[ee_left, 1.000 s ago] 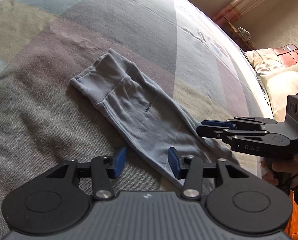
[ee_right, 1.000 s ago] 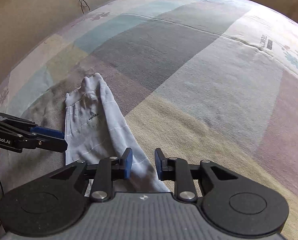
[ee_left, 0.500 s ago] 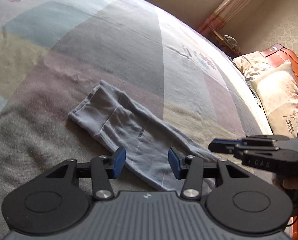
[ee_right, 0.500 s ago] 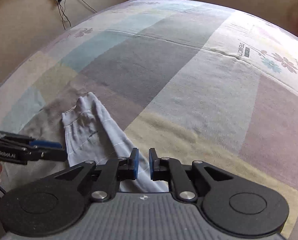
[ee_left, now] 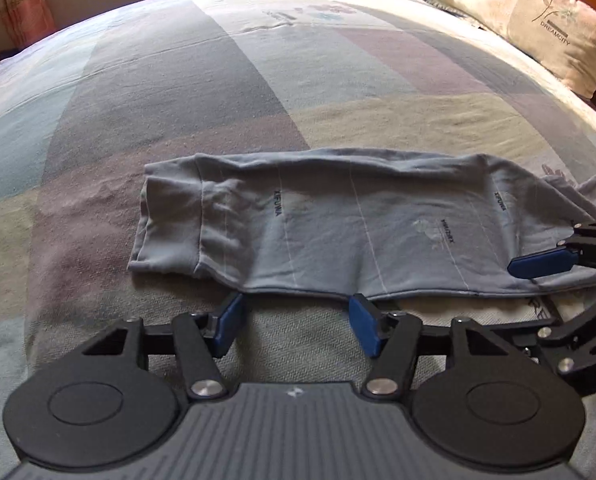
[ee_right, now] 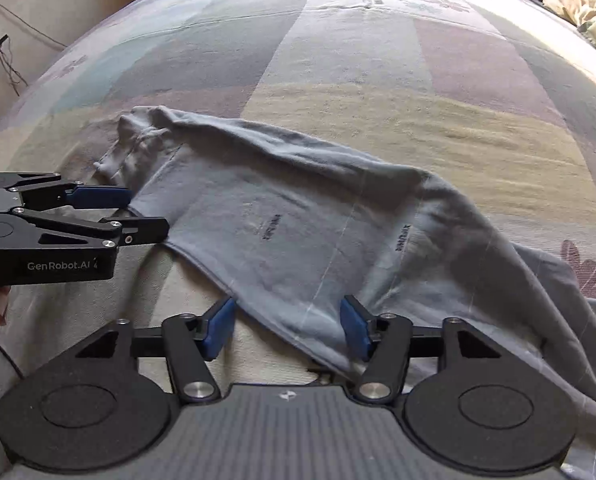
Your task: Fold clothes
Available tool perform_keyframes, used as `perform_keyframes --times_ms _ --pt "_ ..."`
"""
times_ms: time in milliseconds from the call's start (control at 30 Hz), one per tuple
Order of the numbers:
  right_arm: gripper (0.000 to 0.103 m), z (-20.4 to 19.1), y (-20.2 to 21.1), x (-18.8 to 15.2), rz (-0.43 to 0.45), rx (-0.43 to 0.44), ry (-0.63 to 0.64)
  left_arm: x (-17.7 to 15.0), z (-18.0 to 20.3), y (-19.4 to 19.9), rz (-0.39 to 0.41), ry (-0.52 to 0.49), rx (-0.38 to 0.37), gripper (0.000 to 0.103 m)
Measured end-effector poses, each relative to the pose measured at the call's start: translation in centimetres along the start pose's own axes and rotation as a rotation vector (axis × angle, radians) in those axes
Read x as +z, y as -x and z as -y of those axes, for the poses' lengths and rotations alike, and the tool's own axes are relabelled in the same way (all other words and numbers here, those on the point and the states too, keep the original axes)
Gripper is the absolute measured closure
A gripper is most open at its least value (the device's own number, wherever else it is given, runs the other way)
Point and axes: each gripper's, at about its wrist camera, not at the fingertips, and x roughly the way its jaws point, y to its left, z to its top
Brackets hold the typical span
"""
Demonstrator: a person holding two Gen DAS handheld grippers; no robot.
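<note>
Across the bed's patchwork cover, the long grey-blue knit garment with thin white stitch lines lies flat, its long axis running from nine o'clock to three o'clock in your left wrist view, cuffed end at nine o'clock. Your left gripper sits at six o'clock of it, just short of the near hem, its jaws opening and released, with only bare cover between the blue pads. Your right gripper is also opening and released; in its own view the near hem of the garment crosses the gap between its pads from ten o'clock to four o'clock, but the pads do not press on it. From the left view you see the right gripper reaching in at three o'clock over the looser, rumpled end; from the right view the left gripper sits at nine o'clock beside the cuffed end. A floral pillow rests at one o'clock, well apart. The coming move likely turns on this: both grippers face the same long hem, left nearer the cuff, right nearer the bunched end, so a fold would probably carry that hem away from you toward twelve o'clock.
</note>
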Motion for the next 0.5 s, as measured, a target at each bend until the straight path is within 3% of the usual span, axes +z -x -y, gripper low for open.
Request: perform_keyframes --times_ms 67,200,400,500 --pt "0.016 0.3 0.3 0.2 -0.014 0.069 -0.011 0.6 0.4 0.6 -0.024 -0.011 0.016 0.048" --pt "0.023 2.5 1.8 0.3 -0.026 0.17 -0.065 2.8 2.3 1.3 0.052 -0.06 -0.04 0.045" --pt "0.024 7.1 5.9 -1.4 -0.032 0.154 0.0 4.1 7.6 -1.0 0.08 -0.08 -0.107 0.043" --pt "0.024 9.5 7.8 -2.8 -0.046 0.136 0.033 2.8 9.1 -2.6 0.024 -0.069 -0.052 0.043"
